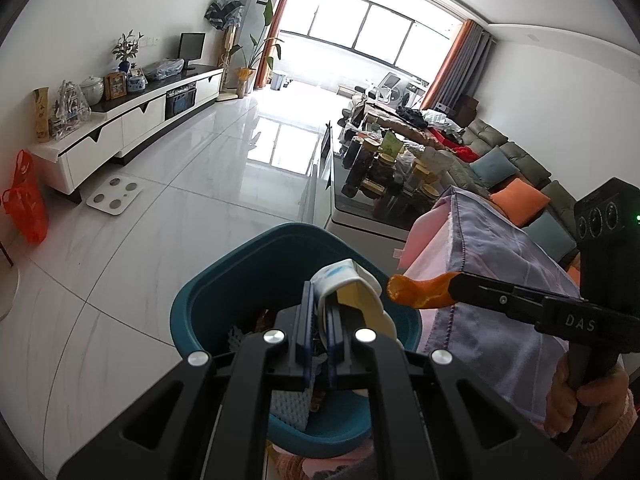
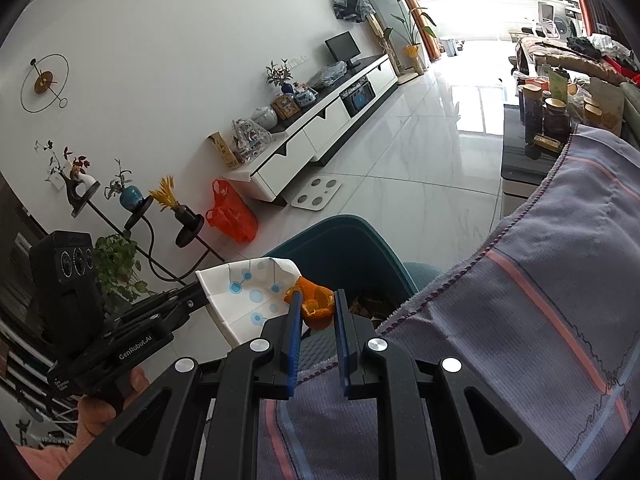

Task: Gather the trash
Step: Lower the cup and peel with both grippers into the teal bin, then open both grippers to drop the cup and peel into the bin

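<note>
**Two claws with trash held over the bin**

Largest first: the striped cloth (image 2: 540, 300) fills the right of the right wrist view, its hem just beside the teal bin (image 1: 256, 276) at lower centre; the bin's mouth is open and already holds scraps. Open floor (image 1: 132, 248) lies to the left, giving free room on that side. The left claw (image 1: 320, 308) is clenched on a flattened paper cup (image 2: 250, 298), which looks light, thin and easily crushed, pinched at one edge over the bin. The right claw (image 2: 316, 308) grasps an orange peel (image 1: 420, 290), soft, curled, probably slippery, taken by one end, poised just above the bin's right rim.
</note>
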`<state>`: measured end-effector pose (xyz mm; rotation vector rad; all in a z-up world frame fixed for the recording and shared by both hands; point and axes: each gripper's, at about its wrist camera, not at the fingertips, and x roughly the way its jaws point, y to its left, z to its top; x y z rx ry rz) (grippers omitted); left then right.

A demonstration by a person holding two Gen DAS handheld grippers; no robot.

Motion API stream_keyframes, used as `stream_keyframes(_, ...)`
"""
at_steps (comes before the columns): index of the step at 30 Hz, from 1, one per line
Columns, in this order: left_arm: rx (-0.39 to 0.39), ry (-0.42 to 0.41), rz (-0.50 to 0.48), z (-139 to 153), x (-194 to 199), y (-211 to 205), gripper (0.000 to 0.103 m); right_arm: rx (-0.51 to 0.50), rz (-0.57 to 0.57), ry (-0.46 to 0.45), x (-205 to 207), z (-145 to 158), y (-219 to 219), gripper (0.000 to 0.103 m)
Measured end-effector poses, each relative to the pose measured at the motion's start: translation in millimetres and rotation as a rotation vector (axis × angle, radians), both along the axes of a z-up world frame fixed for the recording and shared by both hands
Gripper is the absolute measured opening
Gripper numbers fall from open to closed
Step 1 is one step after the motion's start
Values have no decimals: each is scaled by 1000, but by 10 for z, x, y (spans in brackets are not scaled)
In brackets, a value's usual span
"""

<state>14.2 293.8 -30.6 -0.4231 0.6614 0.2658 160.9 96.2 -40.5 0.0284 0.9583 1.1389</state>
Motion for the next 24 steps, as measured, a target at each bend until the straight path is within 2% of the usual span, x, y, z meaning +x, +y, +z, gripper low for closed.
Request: stream_keyframes(24, 6, 54, 27, -218, 191, 54, 7, -70, 5, -2, -32, -126, 278, 16)
